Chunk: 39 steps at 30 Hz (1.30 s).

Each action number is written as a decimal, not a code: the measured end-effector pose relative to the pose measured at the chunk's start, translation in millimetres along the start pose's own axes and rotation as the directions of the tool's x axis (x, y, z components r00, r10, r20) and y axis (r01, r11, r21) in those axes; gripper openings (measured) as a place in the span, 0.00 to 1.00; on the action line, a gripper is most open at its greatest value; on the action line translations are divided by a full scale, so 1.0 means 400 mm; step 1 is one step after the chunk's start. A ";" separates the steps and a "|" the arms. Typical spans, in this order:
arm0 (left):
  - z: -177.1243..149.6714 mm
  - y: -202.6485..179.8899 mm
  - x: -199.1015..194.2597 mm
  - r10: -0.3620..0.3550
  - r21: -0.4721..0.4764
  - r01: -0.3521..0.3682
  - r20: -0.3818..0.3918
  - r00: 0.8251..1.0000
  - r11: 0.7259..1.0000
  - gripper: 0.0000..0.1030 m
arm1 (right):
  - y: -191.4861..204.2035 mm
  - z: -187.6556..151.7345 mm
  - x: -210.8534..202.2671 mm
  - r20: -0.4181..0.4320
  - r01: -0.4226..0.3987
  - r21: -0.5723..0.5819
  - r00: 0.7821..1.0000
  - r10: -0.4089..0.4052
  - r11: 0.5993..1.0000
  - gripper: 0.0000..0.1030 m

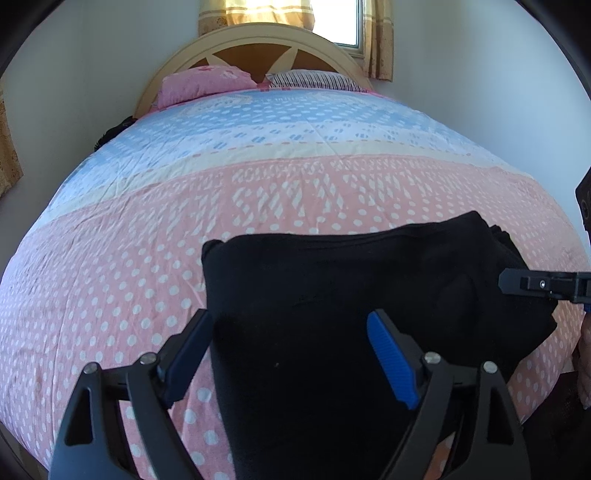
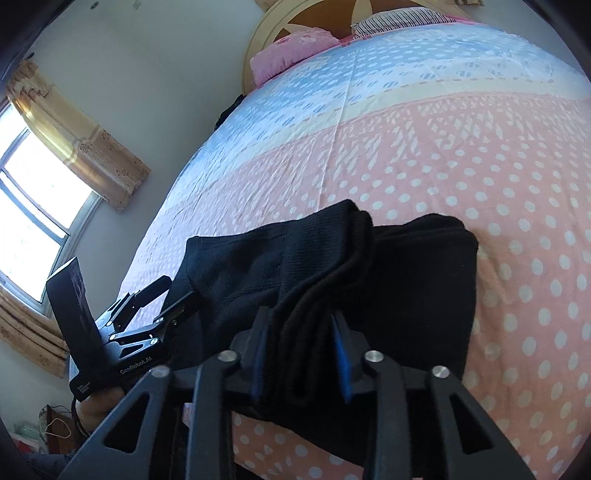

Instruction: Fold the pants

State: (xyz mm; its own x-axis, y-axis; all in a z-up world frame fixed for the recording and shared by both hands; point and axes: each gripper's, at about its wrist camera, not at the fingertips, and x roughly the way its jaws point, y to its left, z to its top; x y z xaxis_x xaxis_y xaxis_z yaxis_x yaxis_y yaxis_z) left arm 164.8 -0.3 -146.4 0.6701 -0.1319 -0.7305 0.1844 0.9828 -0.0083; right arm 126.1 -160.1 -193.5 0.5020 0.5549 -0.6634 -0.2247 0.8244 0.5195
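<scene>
The black pants point(image 1: 332, 295), of a soft, matte knit, are seen folded into a thick rectangular bundle near the foot edge of the bed point(image 1: 110, 277), on the pink part of its cover. In the right wrist view a ribbed, rounded fold of the cloth point(image 2: 325, 266) is raised above the flatter layers. The right gripper point(image 2: 301, 354) is closed narrowly on that bunched edge, the fabric being pressed between its ridged blue pads point(image 2: 341, 358). The left gripper point(image 1: 291, 354) is held wide apart over the near left part of the bundle, one finger over the bedcover and the other over the cloth; nothing is gripped by it. The bedcover is a crinkled cotton printed with white dots, in pink, cream and pale blue bands. A pink pillow point(image 1: 199, 83) and a striped pillow point(image 1: 314, 79) are laid against an arched, cream-coloured headboard point(image 1: 255, 40). Patterned yellow curtains point(image 1: 376, 37) are hung beside a bright window point(image 1: 338, 20).
</scene>
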 end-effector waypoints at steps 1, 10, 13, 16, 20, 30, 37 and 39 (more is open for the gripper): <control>-0.001 0.004 0.003 -0.006 -0.007 0.006 -0.005 1.000 1.000 0.85 | -0.002 -0.001 -0.012 0.015 -0.012 -0.004 1.000 0.012 1.000 0.17; 0.001 0.010 -0.001 -0.013 -0.010 0.013 -0.002 1.000 1.000 0.85 | 0.008 -0.010 -0.090 0.072 -0.021 -0.064 0.997 0.025 0.998 0.15; 0.002 0.009 0.001 -0.007 -0.010 0.007 -0.008 1.000 1.000 0.85 | -0.013 -0.010 -0.105 0.087 -0.019 -0.047 0.996 0.023 0.999 0.15; 0.000 0.010 0.007 -0.008 -0.013 0.008 -0.017 1.000 1.000 0.85 | -0.031 -0.014 -0.121 0.098 -0.021 -0.038 0.995 0.025 0.999 0.15; -0.001 0.006 0.012 -0.013 -0.011 0.013 -0.021 1.000 1.000 0.85 | -0.042 -0.018 -0.137 0.109 -0.017 -0.038 0.994 0.021 0.999 0.15; -0.012 0.004 0.044 -0.016 -0.014 0.016 -0.032 0.999 1.000 0.92 | -0.139 -0.063 -0.104 0.062 0.001 0.056 0.998 -0.005 0.998 0.15; -0.009 0.006 0.035 -0.022 -0.014 0.022 -0.016 1.000 1.000 0.92 | -0.144 -0.091 -0.116 0.065 0.026 0.043 0.997 -0.029 0.999 0.15; -0.012 0.003 0.038 -0.024 -0.011 0.023 -0.023 0.999 1.000 0.92 | -0.174 -0.090 -0.112 0.072 -0.005 0.084 0.997 -0.001 0.996 0.15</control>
State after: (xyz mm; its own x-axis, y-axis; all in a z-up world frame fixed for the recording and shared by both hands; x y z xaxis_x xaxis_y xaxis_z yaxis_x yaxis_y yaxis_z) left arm 171.7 -0.5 -160.7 0.6491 -0.1520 -0.7454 0.1922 0.9808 -0.0327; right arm 89.2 -238.4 -219.3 0.5609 0.5444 -0.6237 -0.1564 0.8095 0.5659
